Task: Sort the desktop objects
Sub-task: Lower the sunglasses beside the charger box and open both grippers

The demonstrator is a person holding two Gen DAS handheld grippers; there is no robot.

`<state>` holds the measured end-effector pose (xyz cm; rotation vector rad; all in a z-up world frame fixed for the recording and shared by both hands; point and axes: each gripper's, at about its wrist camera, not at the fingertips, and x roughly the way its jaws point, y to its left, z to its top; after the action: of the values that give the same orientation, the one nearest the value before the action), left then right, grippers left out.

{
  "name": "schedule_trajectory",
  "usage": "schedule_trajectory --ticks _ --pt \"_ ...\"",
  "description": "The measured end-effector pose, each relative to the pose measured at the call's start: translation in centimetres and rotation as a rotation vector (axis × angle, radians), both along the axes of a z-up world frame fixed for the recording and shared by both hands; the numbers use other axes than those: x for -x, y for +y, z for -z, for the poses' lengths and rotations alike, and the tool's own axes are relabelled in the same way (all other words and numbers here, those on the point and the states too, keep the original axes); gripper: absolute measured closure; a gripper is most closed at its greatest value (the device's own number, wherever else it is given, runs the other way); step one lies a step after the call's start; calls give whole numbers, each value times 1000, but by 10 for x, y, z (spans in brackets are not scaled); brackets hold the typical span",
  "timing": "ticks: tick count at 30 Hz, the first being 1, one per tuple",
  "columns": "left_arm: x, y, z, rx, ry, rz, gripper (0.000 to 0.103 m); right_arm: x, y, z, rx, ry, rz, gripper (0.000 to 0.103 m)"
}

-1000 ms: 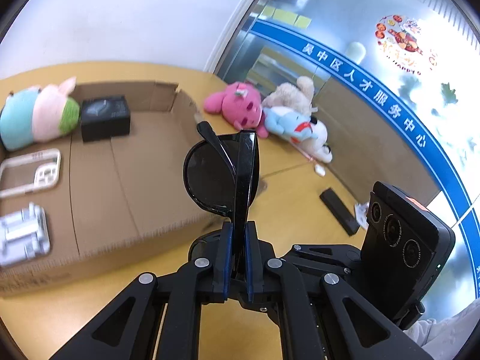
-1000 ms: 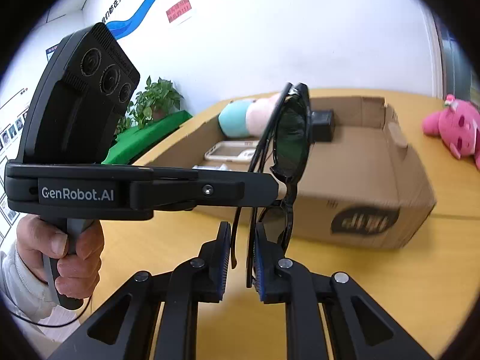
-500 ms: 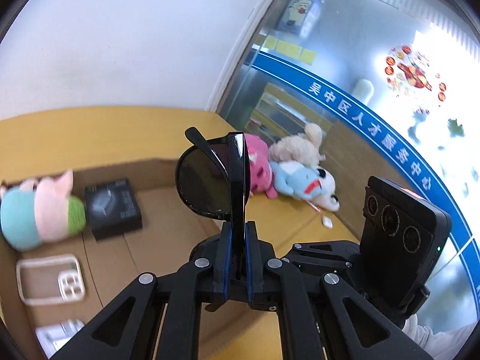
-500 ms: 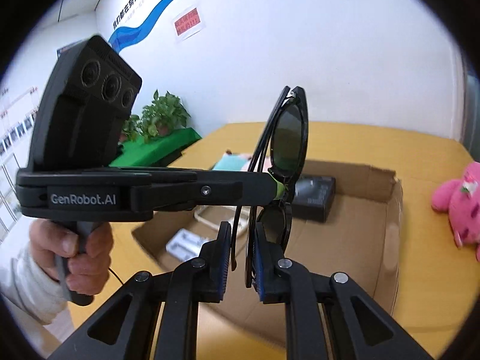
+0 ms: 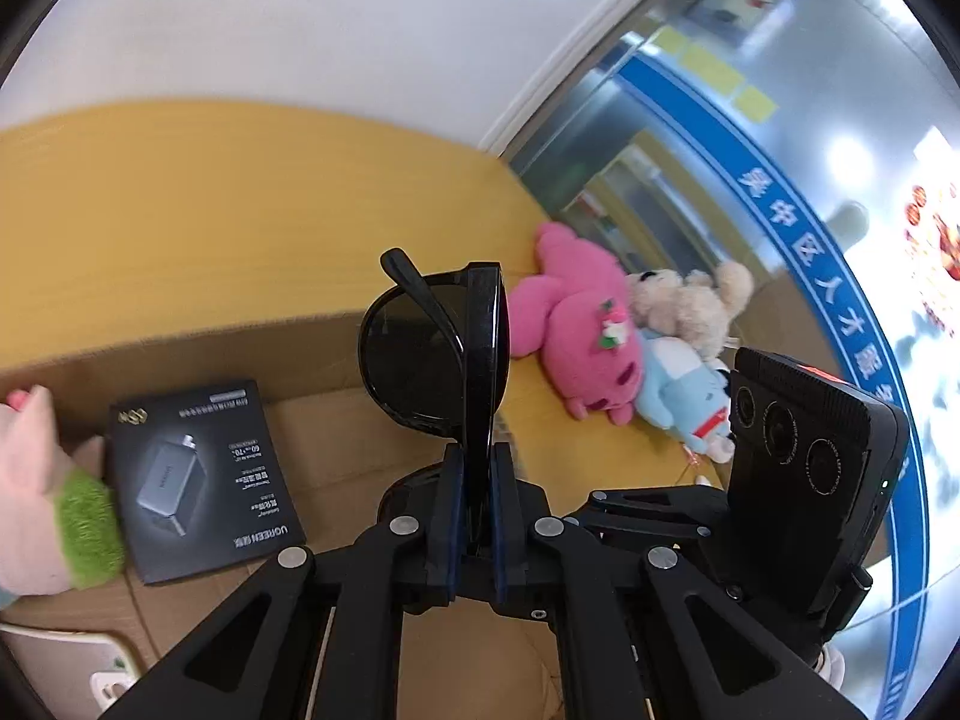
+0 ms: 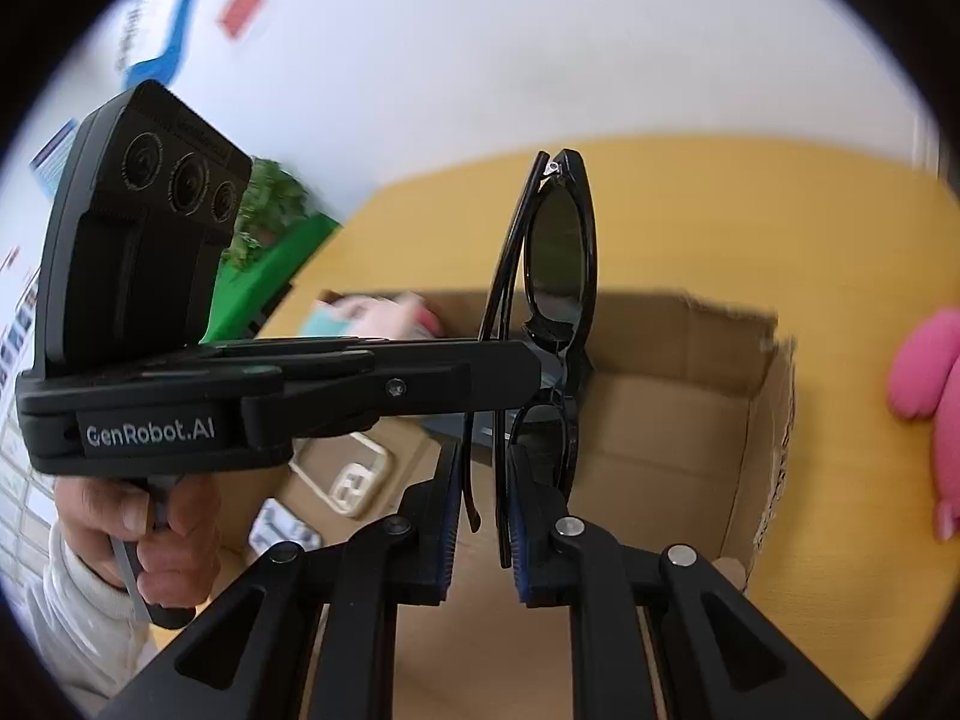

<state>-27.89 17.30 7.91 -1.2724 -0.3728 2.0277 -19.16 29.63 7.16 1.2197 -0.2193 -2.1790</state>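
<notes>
My left gripper [image 5: 477, 468] is shut on folded black sunglasses [image 5: 444, 348] and holds them upright above the open cardboard box [image 5: 336, 408]. In the right wrist view the same sunglasses [image 6: 561, 276] stand between my right gripper's [image 6: 486, 480] fingers, which are a little apart; the left gripper [image 6: 528, 369] clamps them from the left. The box [image 6: 762, 420] lies below both grippers.
In the box lie a black charger package [image 5: 201, 474], a pink-green plush [image 5: 42, 492] and a pale phone case [image 6: 348, 474]. A pink plush [image 5: 585, 336], a beige one [image 5: 690, 300] and a blue one [image 5: 684, 396] lie on the yellow table [image 5: 240, 216] right of the box.
Both grippers moved forward over the box with the sunglasses; the box contents now lie closer beneath. The right fingers have spread slightly apart.
</notes>
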Motion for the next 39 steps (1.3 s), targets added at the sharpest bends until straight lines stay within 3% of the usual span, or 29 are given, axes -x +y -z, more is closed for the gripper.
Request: schedule_trajectory --ticks 4,10,16,18,19,20,22,25,28,30,32,34,39 --pt "24 7 48 1 -135 -20 99 30 4 42 -15 -150 29 89" --pt "38 18 92 63 -239 -43 99 56 7 88 -39 -326 70 89" --pt "45 24 98 66 -270 -51 98 56 4 93 -79 -338 108 87" --pt "43 21 93 65 -265 -59 92 54 3 91 -89 -330 122 85" --pt "41 19 88 55 -257 -58 82 52 3 90 -98 -324 127 81" --pt "38 16 82 54 -240 -55 69 49 3 87 -114 -313 133 79" --pt "27 9 64 76 -178 -55 59 38 2 78 -126 -278 132 73" --pt "-5 -11 28 130 -12 -66 58 7 -2 50 -220 -143 143 43" --pt "-55 -48 -14 176 194 -106 51 -39 -5 18 -301 55 141 39" --pt "-97 -78 -42 203 331 -169 36 -74 -7 0 -279 163 147 32" --pt "-138 -105 -60 244 451 -259 11 -103 -14 -12 -249 257 189 23" --pt "-186 -133 -66 269 556 -351 0 -143 -15 -15 -190 344 233 22" --pt "-269 -168 -36 330 610 -435 0 -222 -39 8 -110 522 320 19"
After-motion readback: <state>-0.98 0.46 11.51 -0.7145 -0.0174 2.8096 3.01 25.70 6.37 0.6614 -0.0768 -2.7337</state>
